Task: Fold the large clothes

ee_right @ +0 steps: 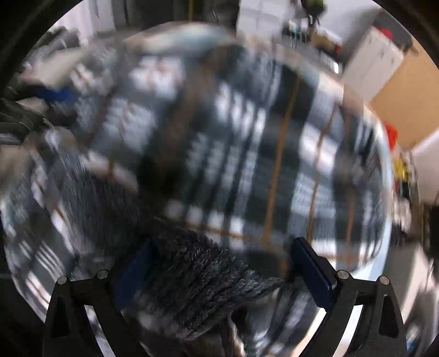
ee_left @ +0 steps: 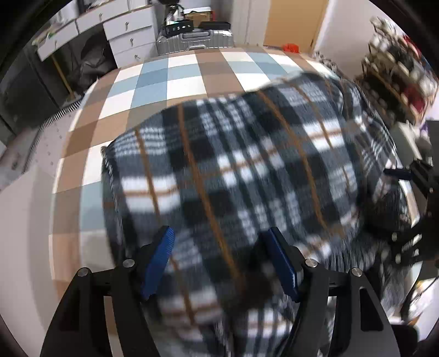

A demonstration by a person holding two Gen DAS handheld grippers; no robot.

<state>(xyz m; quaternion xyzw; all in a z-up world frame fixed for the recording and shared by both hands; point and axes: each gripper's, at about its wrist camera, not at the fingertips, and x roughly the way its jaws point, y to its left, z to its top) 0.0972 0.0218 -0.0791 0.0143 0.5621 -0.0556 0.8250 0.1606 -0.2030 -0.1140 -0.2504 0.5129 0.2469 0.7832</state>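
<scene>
A large black, white and grey plaid garment with thin orange lines point(ee_left: 241, 170) lies on a checked brown, blue and white bed cover point(ee_left: 181, 74). My left gripper point(ee_left: 222, 261) is open above the garment's near part, its blue pads point(ee_left: 159, 261) wide apart with cloth between them. My right gripper point(ee_right: 222, 274) is open too, with a grey knitted ribbed edge point(ee_right: 208, 277) of the garment lying between its blue pads point(ee_right: 312, 274). The right wrist view is heavily blurred. The right gripper shows at the right edge of the left wrist view point(ee_left: 411, 175).
Beyond the bed stand white drawers point(ee_left: 129, 35), a silver suitcase point(ee_left: 194, 41) and a brown door point(ee_left: 293, 22). Cluttered shelves point(ee_left: 397, 71) stand at the right. Bare floor point(ee_left: 24, 219) lies to the bed's left.
</scene>
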